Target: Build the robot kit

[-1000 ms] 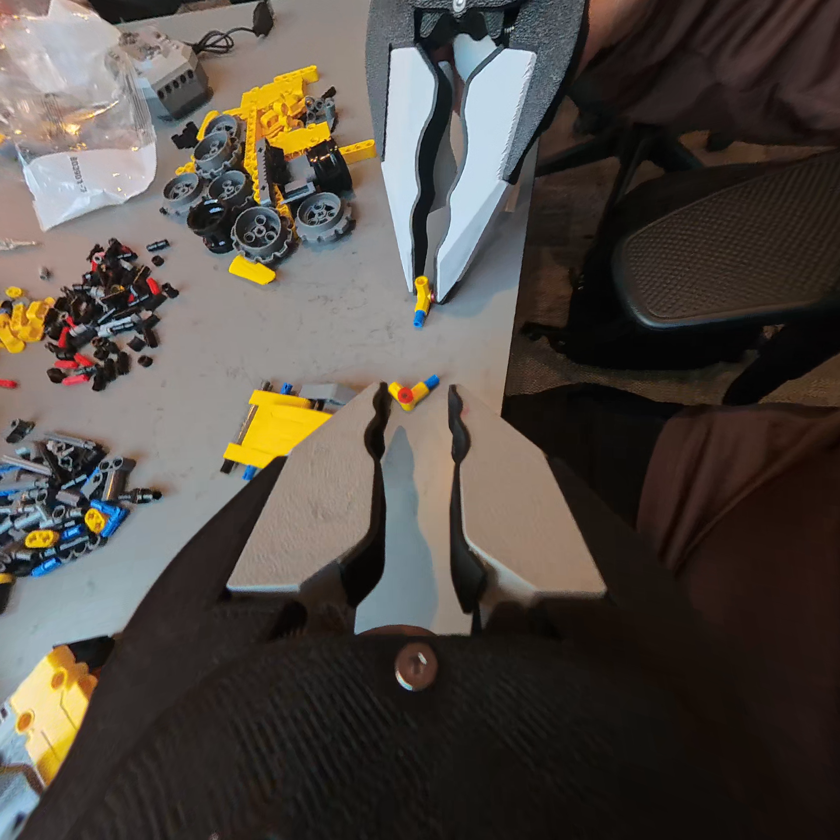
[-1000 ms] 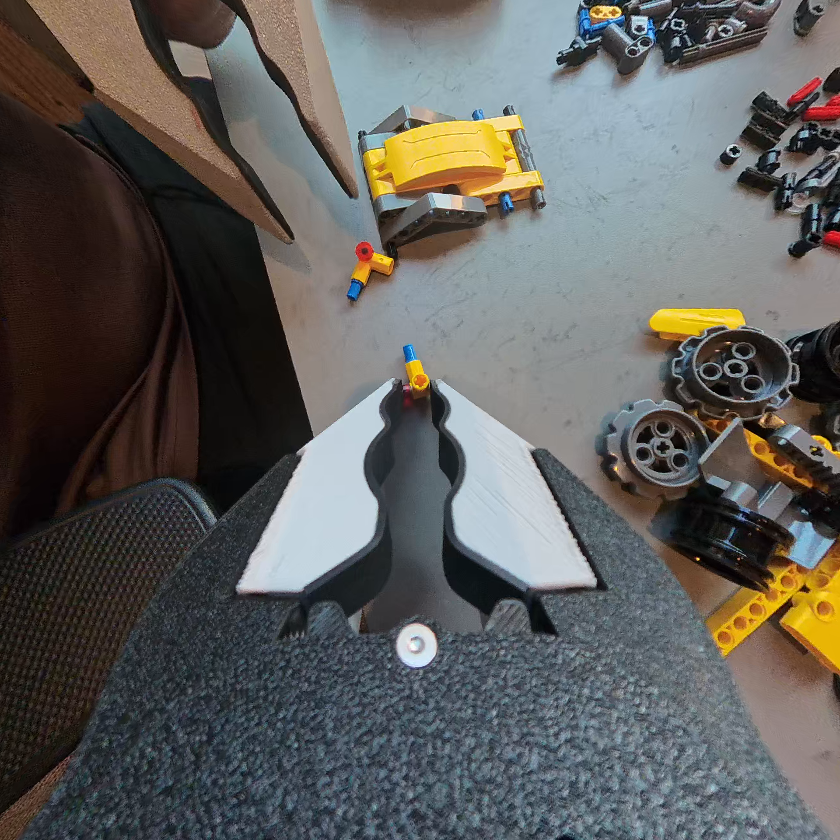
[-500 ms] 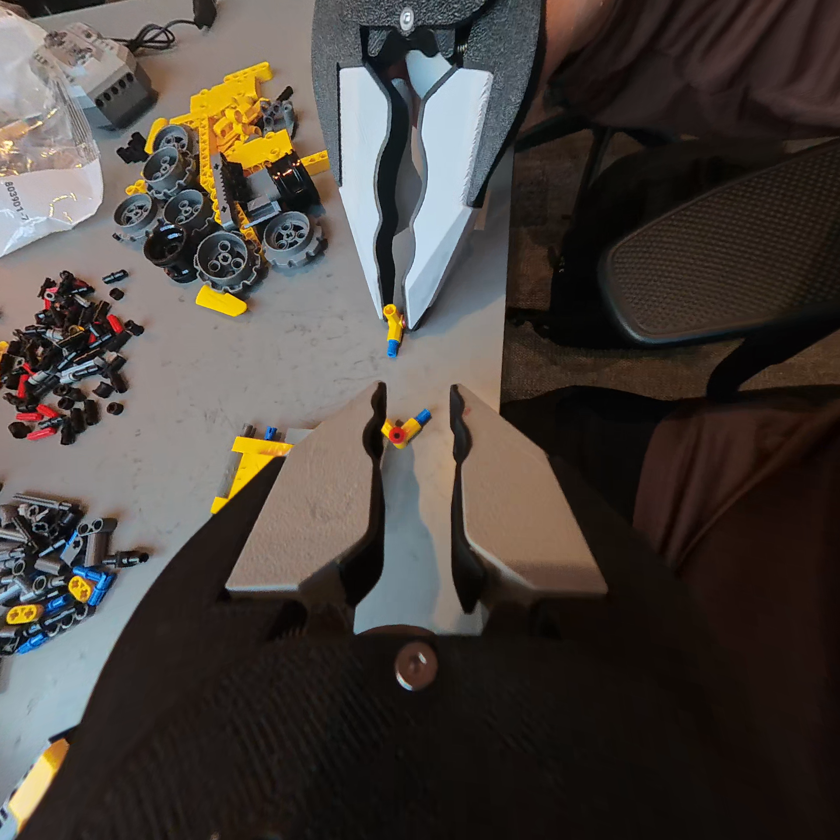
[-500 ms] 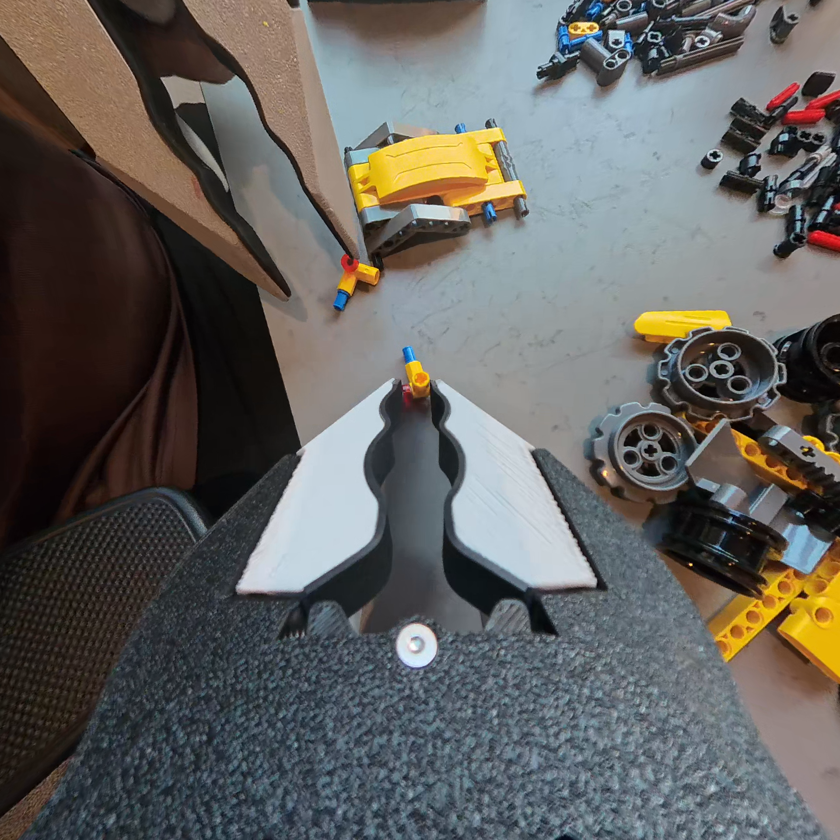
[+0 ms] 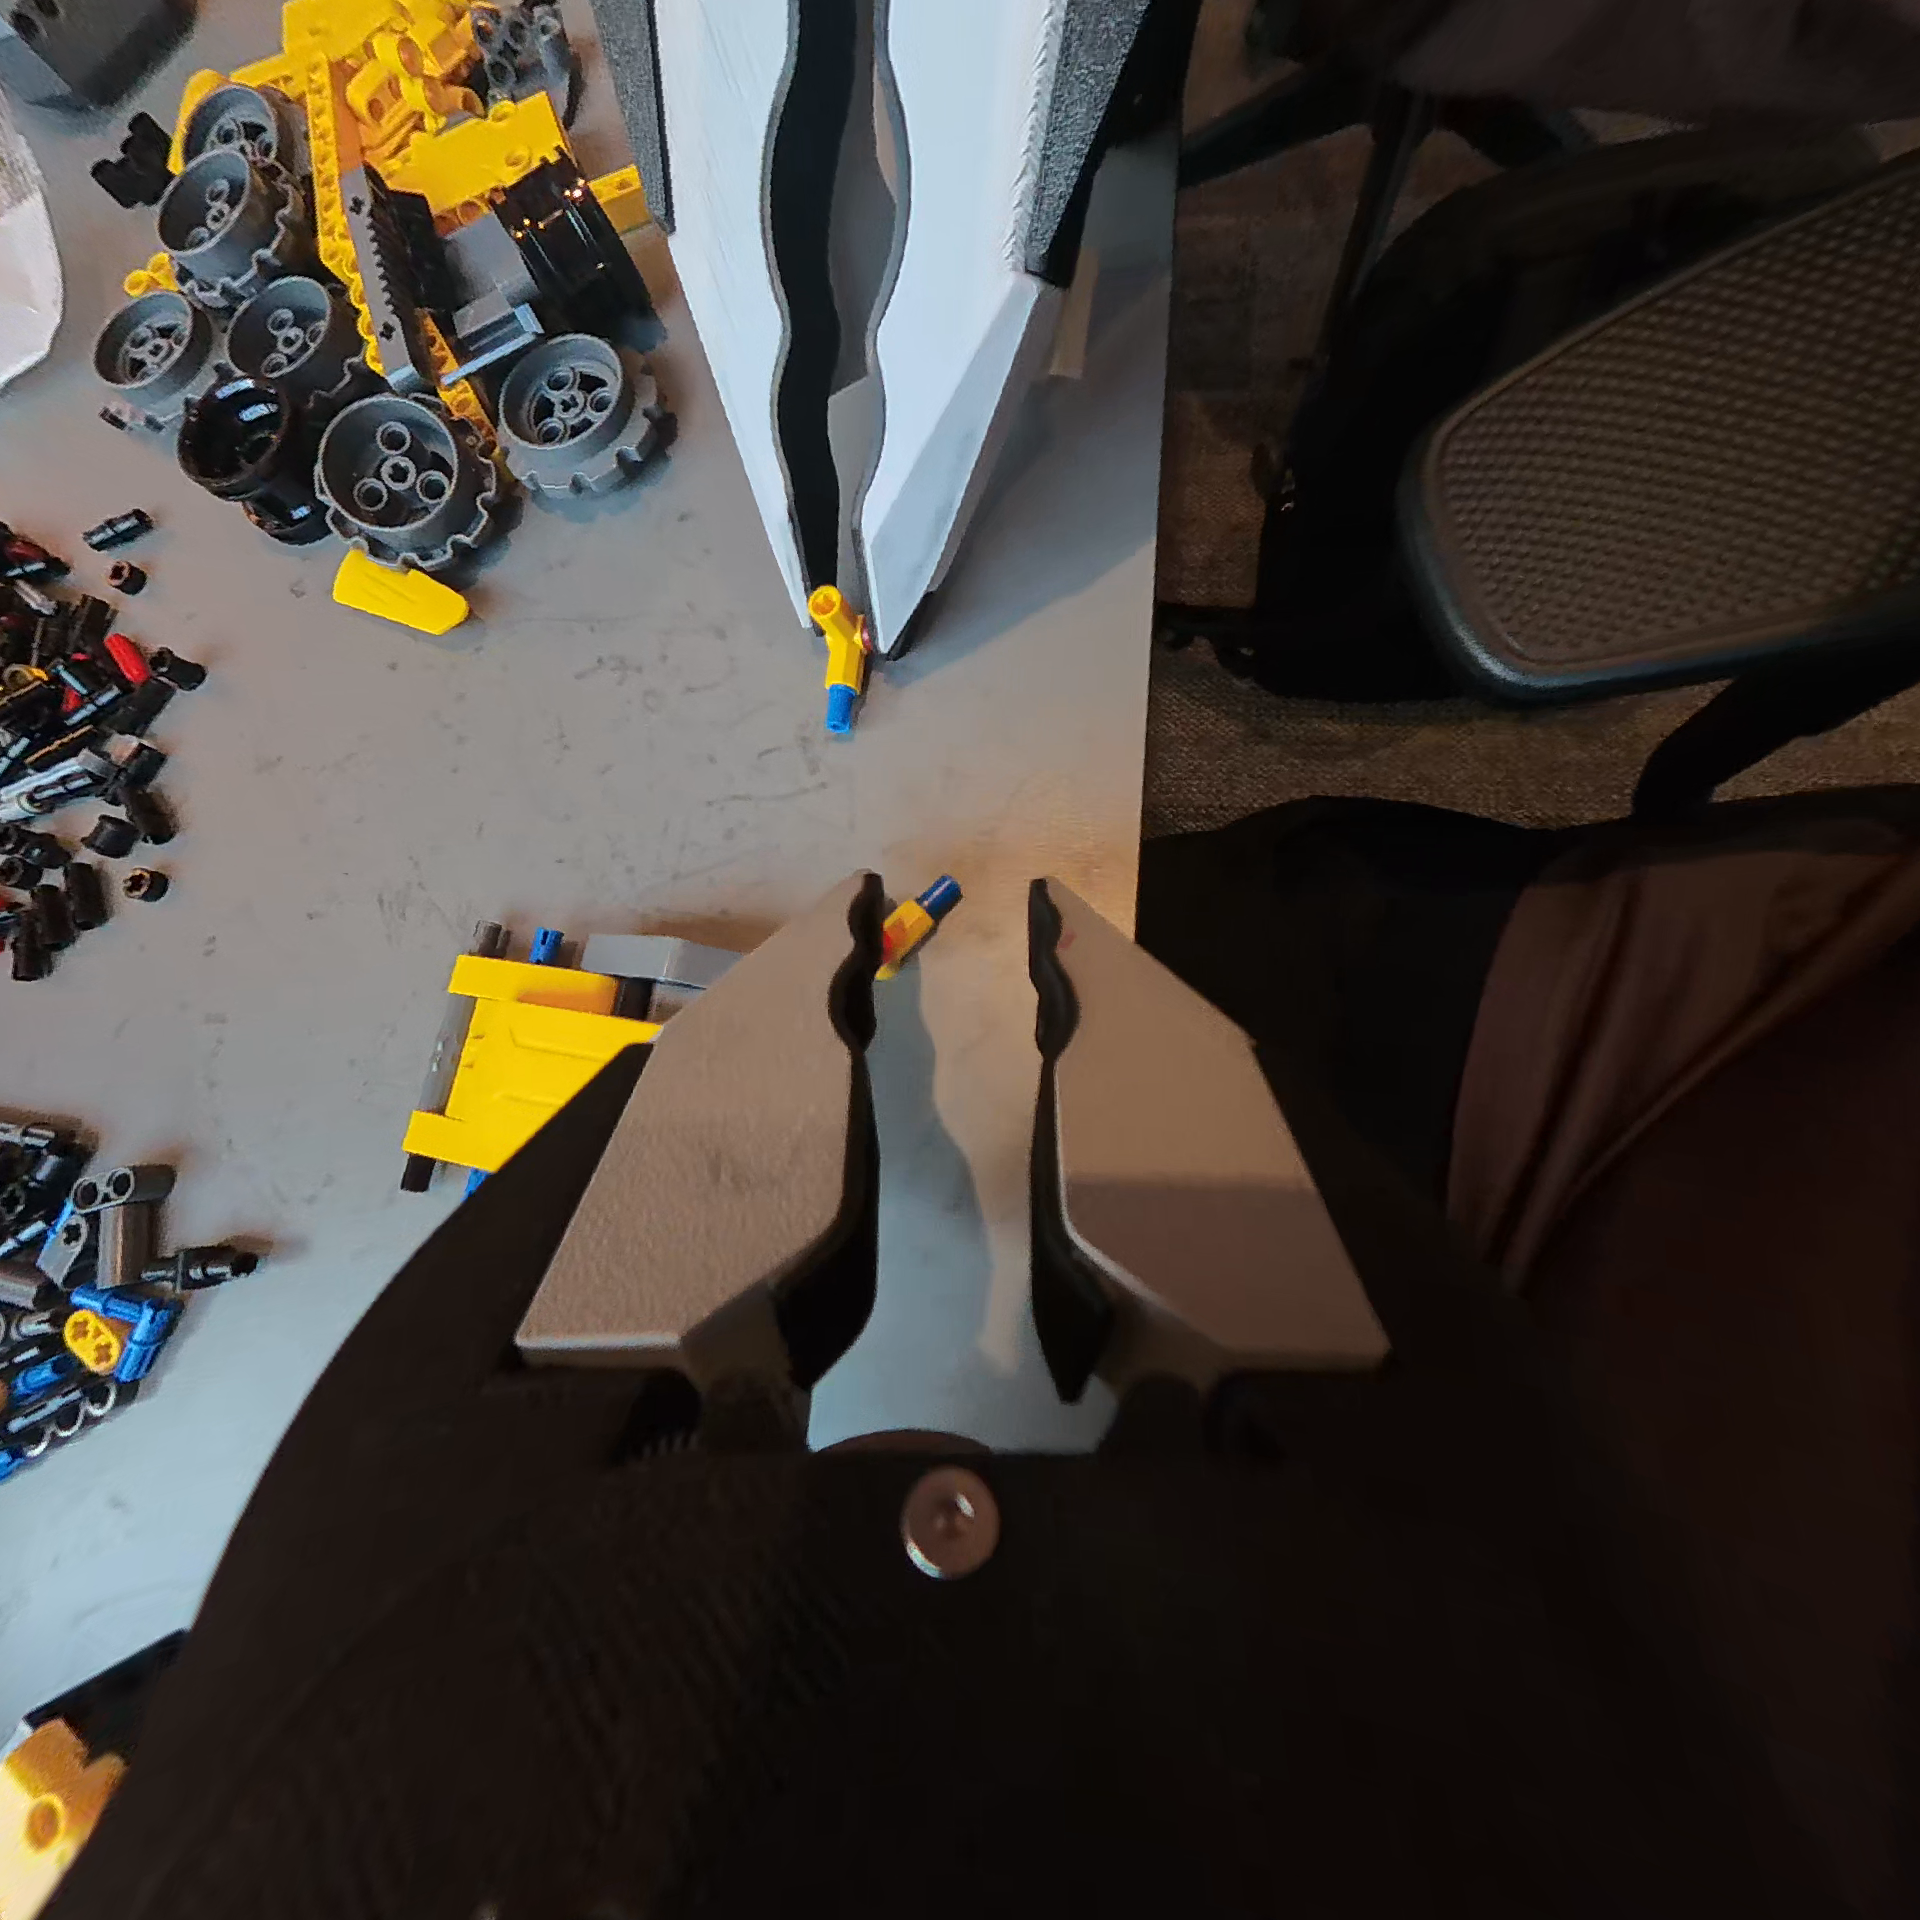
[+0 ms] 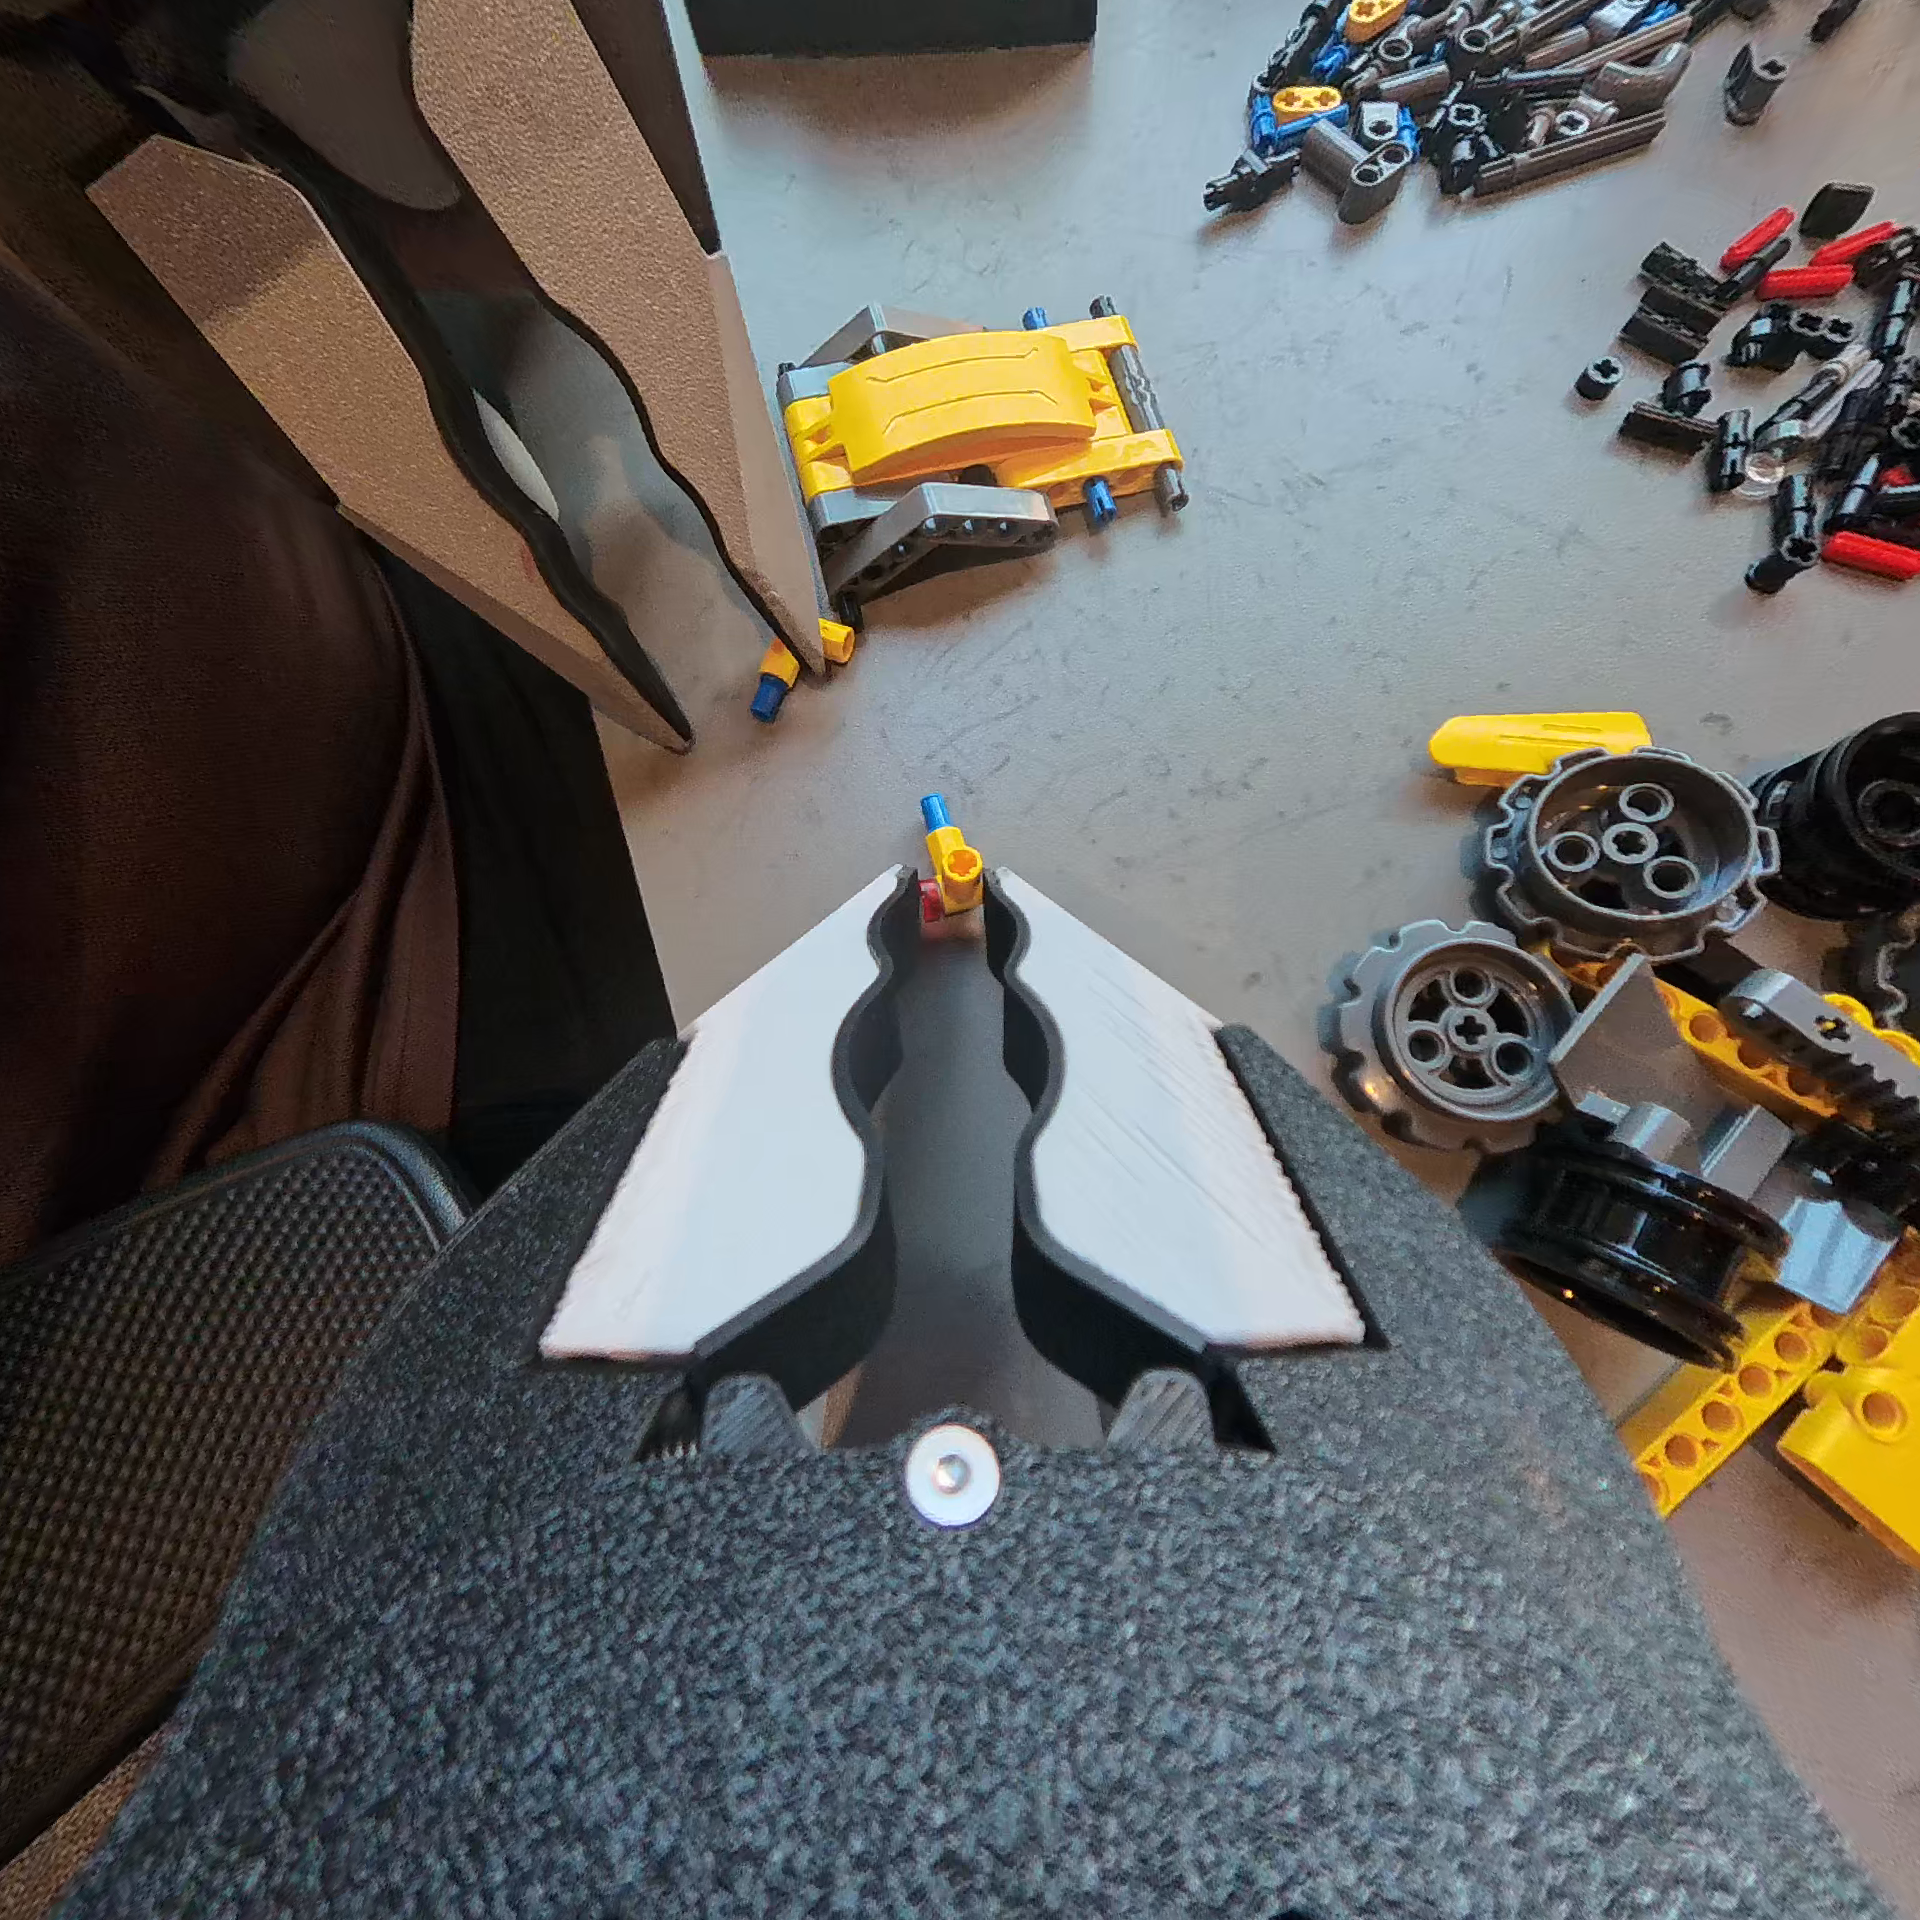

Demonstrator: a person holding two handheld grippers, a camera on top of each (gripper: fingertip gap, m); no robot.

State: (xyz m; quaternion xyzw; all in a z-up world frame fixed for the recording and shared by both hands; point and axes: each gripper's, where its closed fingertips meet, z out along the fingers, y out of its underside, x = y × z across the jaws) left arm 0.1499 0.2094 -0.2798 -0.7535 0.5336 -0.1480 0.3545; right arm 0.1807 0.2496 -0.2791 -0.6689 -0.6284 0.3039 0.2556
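- Yellow elbow connector with a blue pin (image 6: 954,868) sits pinched at the very tips of the right claw (image 6: 945,883). The blue pin juts out past the tips, and a small red part shows just behind the yellow, inside the jaws.
- The right claw is clenched on that piece. In the left wrist view, the right claw (image 5: 847,623) points down toward the grey table (image 5: 623,779), with the connector (image 5: 842,655) sticking out beyond its tips.
- The left claw (image 5: 951,894) is released, its jaws spread apart and low over the table near its edge.
- A second yellow connector (image 5: 914,920), also with red and blue parts, lies on the table between the left claw's tips. It is tight against one finger and apart from the other; whether it actually touches cannot be told.
- In the right wrist view, this second piece (image 6: 774,665) shows between the left claw's (image 6: 748,701) open tips, ahead and to the left of the right claw.
- Just beside the left claw lies a yellow and grey assembly (image 5: 520,1039).
- Farther off, a heap of grey wheels (image 5: 395,468) and a scatter of small black and red pins (image 5: 62,727) lie on the table.
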